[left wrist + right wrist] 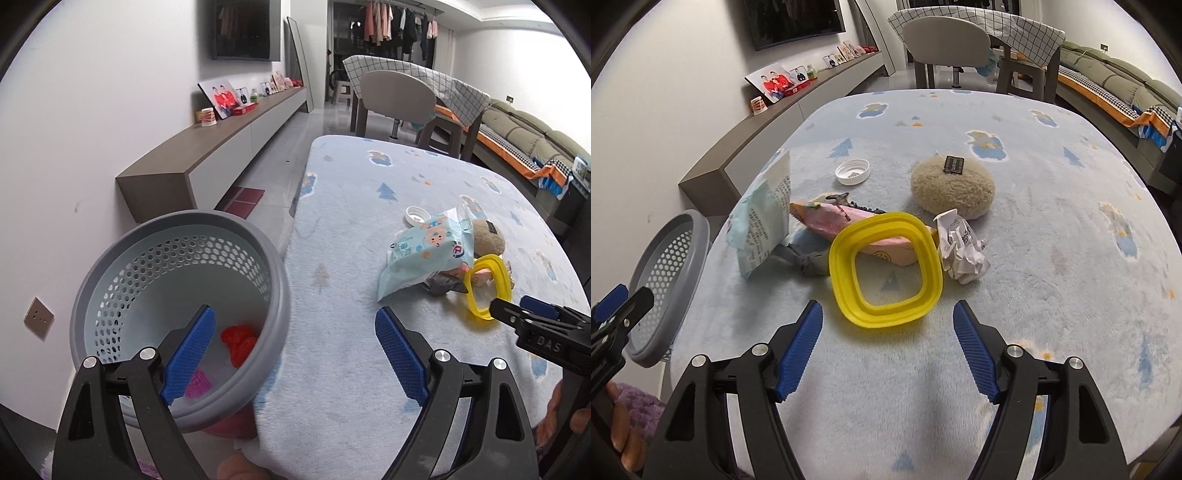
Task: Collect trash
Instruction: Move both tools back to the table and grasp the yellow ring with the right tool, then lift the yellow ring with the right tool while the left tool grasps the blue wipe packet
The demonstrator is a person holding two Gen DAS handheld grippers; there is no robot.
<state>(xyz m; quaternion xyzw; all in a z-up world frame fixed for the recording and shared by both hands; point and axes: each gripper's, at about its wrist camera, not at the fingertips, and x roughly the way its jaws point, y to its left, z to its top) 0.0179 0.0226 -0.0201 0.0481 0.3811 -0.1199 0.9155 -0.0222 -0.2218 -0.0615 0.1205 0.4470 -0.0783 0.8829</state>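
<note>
A grey perforated bin stands at the table's left edge, with red and pink scraps inside; it also shows in the right wrist view. My left gripper is open and empty, its left finger over the bin. My right gripper is open and empty, just short of a yellow plastic ring. Behind the ring lie a pink wrapper, a pale blue wipes pack, crumpled white paper, a white cap and grey scrap.
A beige plush ball with a black tag sits behind the trash. The table wears a pale blue fleece cover. A long low cabinet runs along the left wall. A chair and sofa stand beyond.
</note>
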